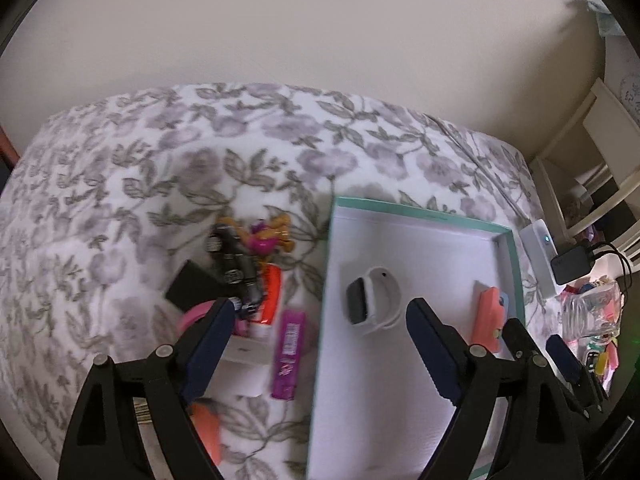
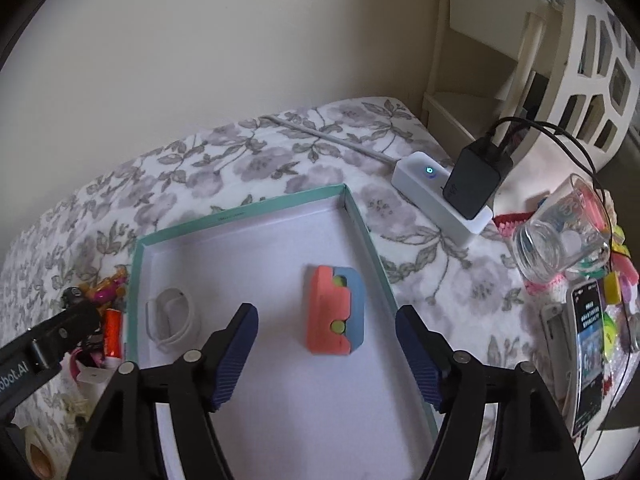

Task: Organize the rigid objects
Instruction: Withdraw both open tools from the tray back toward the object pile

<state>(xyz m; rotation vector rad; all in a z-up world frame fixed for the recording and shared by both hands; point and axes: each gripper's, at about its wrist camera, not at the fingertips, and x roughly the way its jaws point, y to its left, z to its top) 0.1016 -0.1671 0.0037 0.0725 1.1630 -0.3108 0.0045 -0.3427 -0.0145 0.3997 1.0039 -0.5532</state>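
Note:
A shallow teal-rimmed box lid [image 1: 424, 213] [image 2: 248, 210] lies on the flowered bedspread. Inside it lie a white smartwatch [image 1: 372, 300] [image 2: 172, 320] and an orange-and-blue block toy [image 2: 336, 310] [image 1: 488, 318]. Left of the lid is a pile: a purple packet [image 1: 289, 354], an orange tube [image 1: 272, 294] [image 2: 113, 332], a black toy car [image 1: 232, 264], a pink-and-orange figure [image 1: 264, 240], a black box [image 1: 192, 286]. My left gripper [image 1: 320, 344] is open above the lid's left rim. My right gripper [image 2: 326, 354] is open and empty above the lid, near the block toy.
A white power strip [image 2: 440, 196] with a black charger [image 2: 476, 178] lies right of the lid. A glass jar [image 2: 560, 236], a phone [image 2: 588, 352] and small colourful bits clutter the right side. A white shelf [image 2: 480, 40] and basket stand beyond the bed. A wall is behind.

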